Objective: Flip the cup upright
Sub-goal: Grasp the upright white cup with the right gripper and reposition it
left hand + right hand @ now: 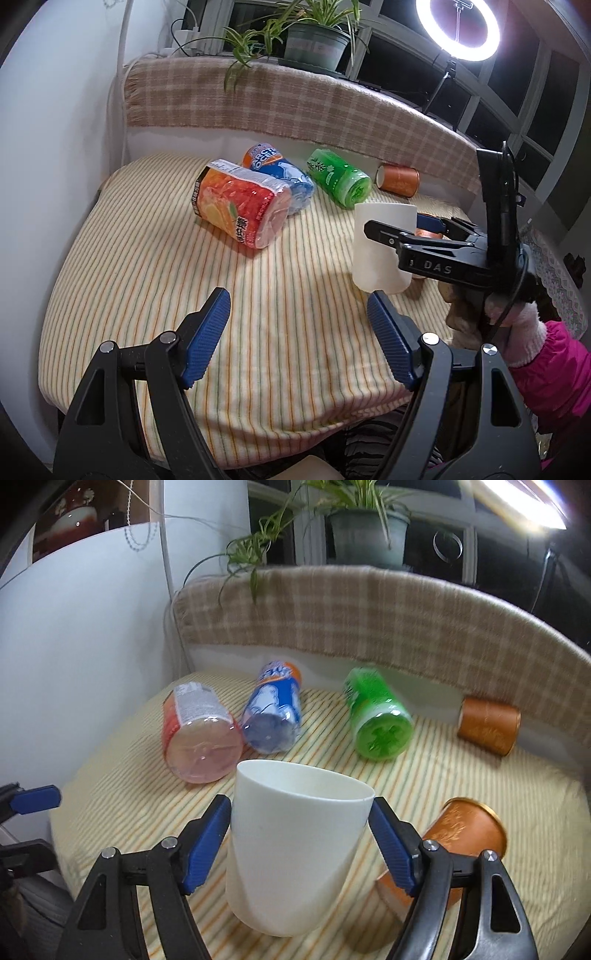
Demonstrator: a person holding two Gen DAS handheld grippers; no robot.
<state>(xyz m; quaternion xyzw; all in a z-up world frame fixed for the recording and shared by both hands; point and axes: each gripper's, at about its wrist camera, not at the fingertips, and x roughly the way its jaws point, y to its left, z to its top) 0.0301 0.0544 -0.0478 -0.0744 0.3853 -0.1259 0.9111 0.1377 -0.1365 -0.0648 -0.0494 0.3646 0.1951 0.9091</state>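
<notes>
A white cup (295, 853) stands mouth up on the striped cloth, leaning slightly, between the blue pads of my right gripper (299, 845). The pads sit at its rim on both sides and look closed on it. In the left wrist view the same cup (380, 247) stands at the right with the right gripper (402, 236) around it. My left gripper (299, 336) is open and empty, low over the front of the cloth, left of the cup.
An orange bottle (240, 206), a blue bottle (284, 177) and a green bottle (338, 177) lie on the striped cloth (147, 295). One orange cup (487, 725) lies at the back right, another (454, 842) beside the right gripper. A plaid backrest (295, 107) and a plant stand behind.
</notes>
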